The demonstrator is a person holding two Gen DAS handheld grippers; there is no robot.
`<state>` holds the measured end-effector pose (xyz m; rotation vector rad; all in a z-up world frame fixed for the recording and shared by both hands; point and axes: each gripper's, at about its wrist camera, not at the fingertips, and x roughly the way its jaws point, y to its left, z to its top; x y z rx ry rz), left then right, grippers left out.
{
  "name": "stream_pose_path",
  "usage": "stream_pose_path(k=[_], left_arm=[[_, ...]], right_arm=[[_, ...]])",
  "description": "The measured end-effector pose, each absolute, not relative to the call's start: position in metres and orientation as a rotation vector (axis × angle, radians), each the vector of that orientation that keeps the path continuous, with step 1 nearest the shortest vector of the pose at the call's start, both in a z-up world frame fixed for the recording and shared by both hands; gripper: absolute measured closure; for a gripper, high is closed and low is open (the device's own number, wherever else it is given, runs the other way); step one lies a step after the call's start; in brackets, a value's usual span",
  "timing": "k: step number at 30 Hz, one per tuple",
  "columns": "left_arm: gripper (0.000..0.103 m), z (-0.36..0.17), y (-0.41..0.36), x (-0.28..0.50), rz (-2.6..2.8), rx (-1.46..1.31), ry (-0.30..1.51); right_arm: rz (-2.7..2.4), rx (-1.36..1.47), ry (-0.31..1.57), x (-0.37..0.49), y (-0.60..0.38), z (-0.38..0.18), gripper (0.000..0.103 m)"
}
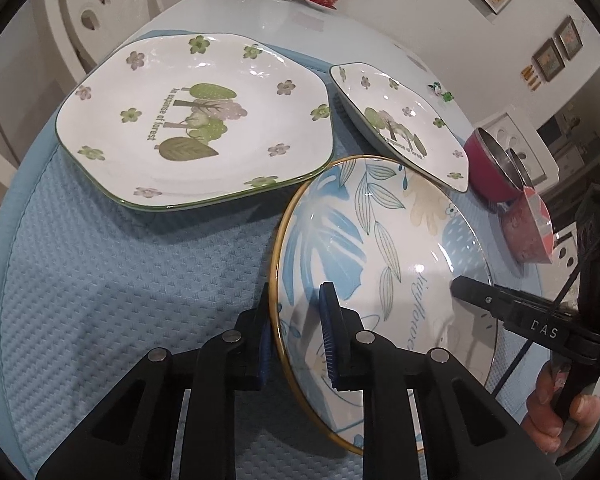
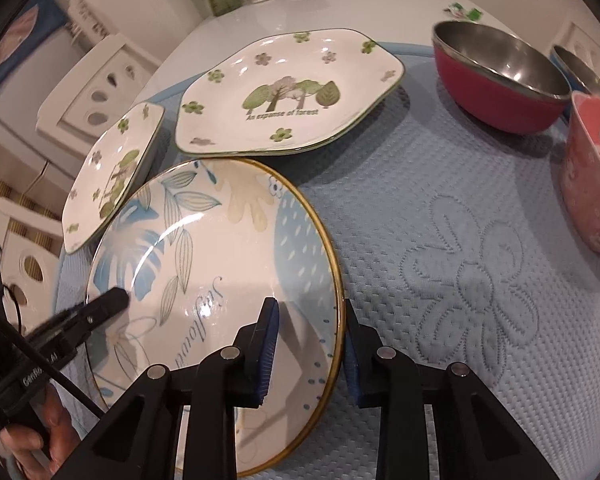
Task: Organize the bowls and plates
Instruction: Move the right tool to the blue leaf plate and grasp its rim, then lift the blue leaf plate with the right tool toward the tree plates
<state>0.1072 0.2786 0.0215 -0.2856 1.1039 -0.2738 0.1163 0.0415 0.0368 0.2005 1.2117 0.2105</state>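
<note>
**Both grippers clamped on the round leaf plate**

The left gripper [image 1: 294, 332] and right gripper [image 2: 310, 344] point steeply down, fingers pinched on opposite rims of the round blue-leaf plate [image 1: 380, 248], which lies near, on the blue quilted mat [image 1: 120, 280] covering the desk. Far of it sit two hexagonal forest plates: one [image 1: 196, 120] at left, one [image 1: 404, 120] tilted against the round plate's far edge. At right stand a red steel-lined bowl [image 2: 496, 84] and a pink bowl [image 2: 592, 176], cut off by the frame. A hand [image 1: 560, 412] shows partly.
</note>
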Motion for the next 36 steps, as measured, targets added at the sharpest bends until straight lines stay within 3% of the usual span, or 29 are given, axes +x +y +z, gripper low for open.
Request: stream_pose_path(k=[16,28,36], left_arm=[[0.085,0.037,0.284,0.076,-0.282,-0.254,1.064],[0.085,0.089,0.313,0.023,-0.250,-0.196,0.957],[0.085,0.080,0.326,-0.011,-0.202,-0.219,0.990]], right_arm=[[0.258,0.085,1.171,0.062,0.061,0.061,0.075],[0.351,0.048,1.113,0.013,0.088,0.100,0.075],[0.380,0.025,1.162,-0.021,0.105,0.086,0.075]])
